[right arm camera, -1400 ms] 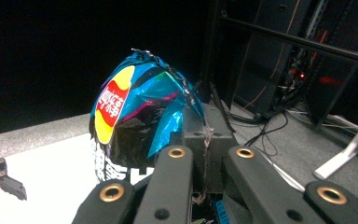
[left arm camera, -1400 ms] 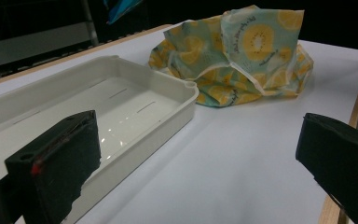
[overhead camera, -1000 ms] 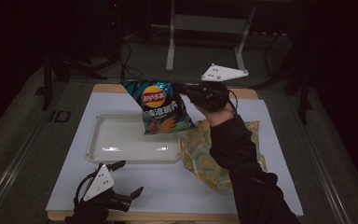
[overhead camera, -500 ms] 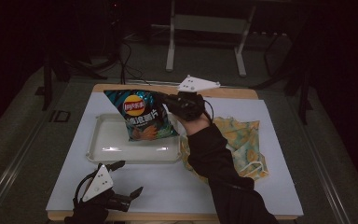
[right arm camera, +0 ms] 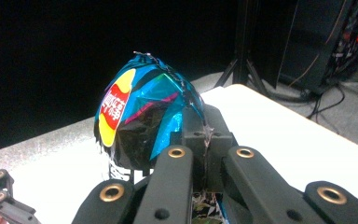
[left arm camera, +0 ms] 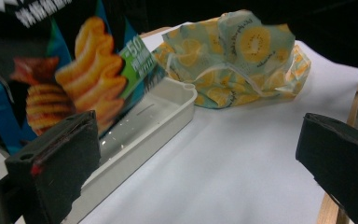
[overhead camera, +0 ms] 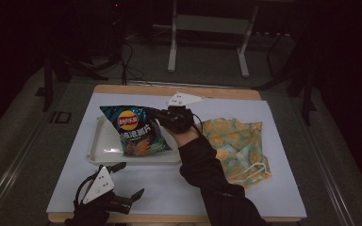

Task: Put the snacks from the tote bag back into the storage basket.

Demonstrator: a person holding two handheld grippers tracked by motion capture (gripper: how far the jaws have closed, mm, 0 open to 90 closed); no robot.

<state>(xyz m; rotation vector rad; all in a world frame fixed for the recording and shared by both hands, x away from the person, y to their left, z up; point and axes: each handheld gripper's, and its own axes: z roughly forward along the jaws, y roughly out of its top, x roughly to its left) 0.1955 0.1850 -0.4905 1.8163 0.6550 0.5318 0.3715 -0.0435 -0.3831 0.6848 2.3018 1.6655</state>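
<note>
At six o'clock on the tabletop (overhead camera: 273,122), the left gripper (overhead camera: 122,197) rests with its fingers (left arm camera: 56,158) released and empty. Past it, toward ten o'clock, sits the white tray (overhead camera: 99,155). The chip bag (overhead camera: 136,129) has swung from above the fruit-print cloth bag (overhead camera: 235,141) at three o'clock over to the tray within the last second. That suggests a placement into the tray is nearly done, though the bag looks not yet let go. The right gripper (overhead camera: 162,115) has its fingers clenched on the bag's right edge, which shows pinched between them in the right gripper view.
</note>
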